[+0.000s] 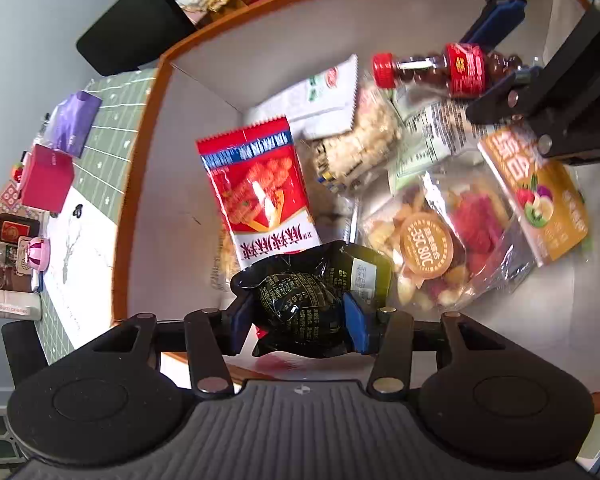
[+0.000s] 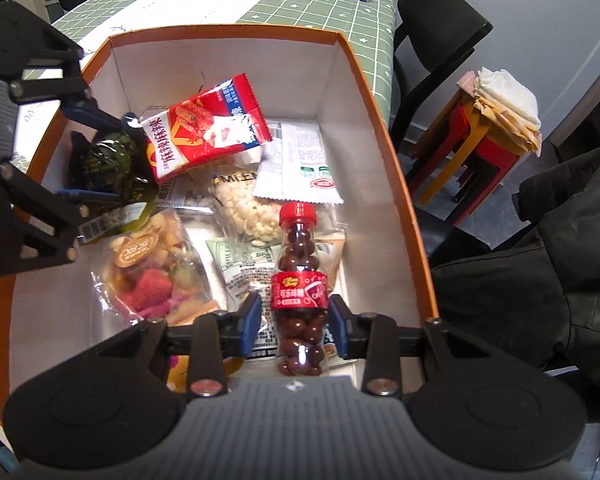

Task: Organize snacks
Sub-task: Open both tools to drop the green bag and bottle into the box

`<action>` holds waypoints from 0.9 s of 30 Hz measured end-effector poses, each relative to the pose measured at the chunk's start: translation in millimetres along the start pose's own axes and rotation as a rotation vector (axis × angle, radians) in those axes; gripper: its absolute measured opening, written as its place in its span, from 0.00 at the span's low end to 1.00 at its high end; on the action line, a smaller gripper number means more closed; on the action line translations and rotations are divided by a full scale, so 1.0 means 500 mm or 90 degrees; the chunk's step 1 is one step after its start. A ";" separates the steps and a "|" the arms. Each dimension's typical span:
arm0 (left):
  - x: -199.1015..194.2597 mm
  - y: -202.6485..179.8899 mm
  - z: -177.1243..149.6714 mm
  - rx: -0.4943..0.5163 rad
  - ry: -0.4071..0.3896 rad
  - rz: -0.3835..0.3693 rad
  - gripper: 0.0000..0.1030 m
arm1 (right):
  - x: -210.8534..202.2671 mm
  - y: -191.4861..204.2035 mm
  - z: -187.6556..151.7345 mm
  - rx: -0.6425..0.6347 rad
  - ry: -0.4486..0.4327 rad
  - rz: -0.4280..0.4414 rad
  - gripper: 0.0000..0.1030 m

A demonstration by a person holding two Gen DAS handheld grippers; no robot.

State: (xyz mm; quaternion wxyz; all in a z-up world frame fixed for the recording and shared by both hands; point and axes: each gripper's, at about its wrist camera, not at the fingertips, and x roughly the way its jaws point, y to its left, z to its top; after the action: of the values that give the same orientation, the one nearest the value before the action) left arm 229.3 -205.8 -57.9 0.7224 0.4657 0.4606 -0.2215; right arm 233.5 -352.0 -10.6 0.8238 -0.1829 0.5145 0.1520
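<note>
While both tongs are reaching down into the orange-rimmed box (image 2: 380,112), the snacks are being gathered inside it, which is presumably the reason each item is being lowered rather than dropped.

Left side: the left tongs (image 1: 298,316) are clenching a black packet (image 1: 300,300), their blue pads pressing its crumpled middle; the packet is hanging just above the box floor, beside the red pouch (image 1: 260,188), probably to fill the gap at that wall.

Centre: one red pouch, one clear bag of dried fruit (image 2: 152,272), one bag of pale puffs (image 2: 244,208) and one white sachet (image 2: 300,164) are lying loosely overlapped on the floor.

Right side: the right tongs (image 2: 294,320) are straddling one red-capped bottle (image 2: 300,280) of chocolate beans. Their pads are standing clear of the bottle on both sides, so the grip is released; the bottle is lying on the packets below.

Count: two tongs, one box, one bottle, one black packet.
</note>
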 end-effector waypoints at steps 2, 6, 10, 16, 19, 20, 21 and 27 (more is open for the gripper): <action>0.007 -0.002 -0.001 0.005 0.008 -0.004 0.58 | 0.003 -0.001 -0.001 0.001 0.009 0.007 0.36; 0.008 0.009 -0.004 0.003 0.006 -0.021 0.74 | 0.012 -0.002 -0.001 0.004 0.031 0.025 0.51; -0.007 0.016 -0.009 -0.003 -0.018 -0.034 0.81 | 0.018 0.013 0.001 -0.013 0.049 0.028 0.62; -0.058 0.044 -0.007 -0.053 -0.077 -0.074 0.83 | -0.010 0.017 0.008 -0.015 0.026 0.016 0.69; -0.085 0.059 -0.008 -0.093 -0.114 -0.089 0.83 | -0.036 0.009 0.015 -0.003 0.002 0.012 0.67; -0.093 0.064 -0.010 -0.105 -0.127 -0.092 0.83 | -0.044 0.007 0.018 -0.001 -0.004 0.010 0.64; -0.101 0.067 -0.012 -0.114 -0.137 -0.093 0.83 | -0.052 0.006 0.020 0.000 -0.008 0.009 0.58; -0.144 0.078 -0.032 -0.175 -0.191 -0.081 0.83 | -0.094 0.003 0.016 0.005 -0.030 -0.006 0.32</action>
State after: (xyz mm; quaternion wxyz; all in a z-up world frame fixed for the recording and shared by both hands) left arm 217.1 -181.2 20.8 0.8241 0.2948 0.4023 -0.2685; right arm 219.3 -349.9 34.7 0.8373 -0.1788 0.4944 0.1503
